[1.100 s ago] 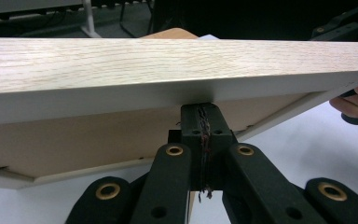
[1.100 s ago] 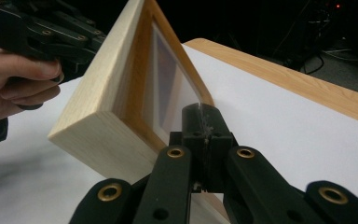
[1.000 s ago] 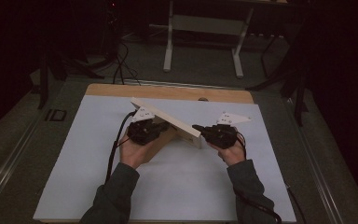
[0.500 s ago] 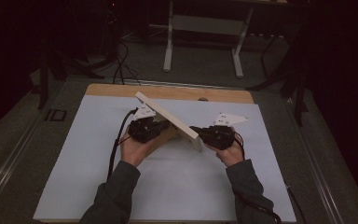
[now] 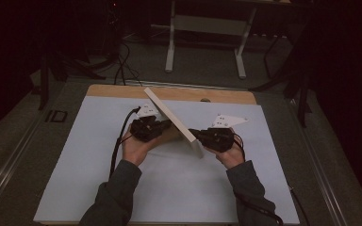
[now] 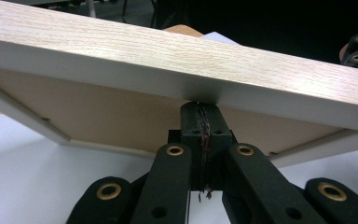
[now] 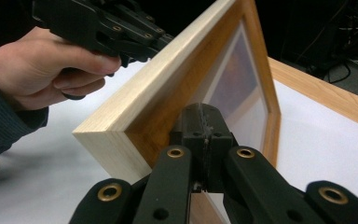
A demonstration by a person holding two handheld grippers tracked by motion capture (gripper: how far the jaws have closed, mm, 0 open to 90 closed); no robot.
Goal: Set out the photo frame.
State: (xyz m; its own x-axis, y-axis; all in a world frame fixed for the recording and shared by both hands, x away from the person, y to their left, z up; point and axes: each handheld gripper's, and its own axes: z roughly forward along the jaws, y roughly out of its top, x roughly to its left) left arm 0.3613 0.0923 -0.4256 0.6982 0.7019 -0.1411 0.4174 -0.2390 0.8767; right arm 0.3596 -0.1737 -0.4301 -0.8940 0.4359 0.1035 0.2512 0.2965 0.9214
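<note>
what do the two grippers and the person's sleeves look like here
Both the left gripper and right gripper are black, built of linked bars with brass-coloured rivets at the joints, clear in each gripper view. Each carries a pale three-cornered plate with small dark marks on top. A black cable trails from each gripper. The person wears dark blue-grey long sleeves reaching the wrists.

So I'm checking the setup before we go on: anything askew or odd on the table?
Only the picture frame: it stands tilted on edge above the white sheet, pressed between the left tongs and right tongs.
</note>
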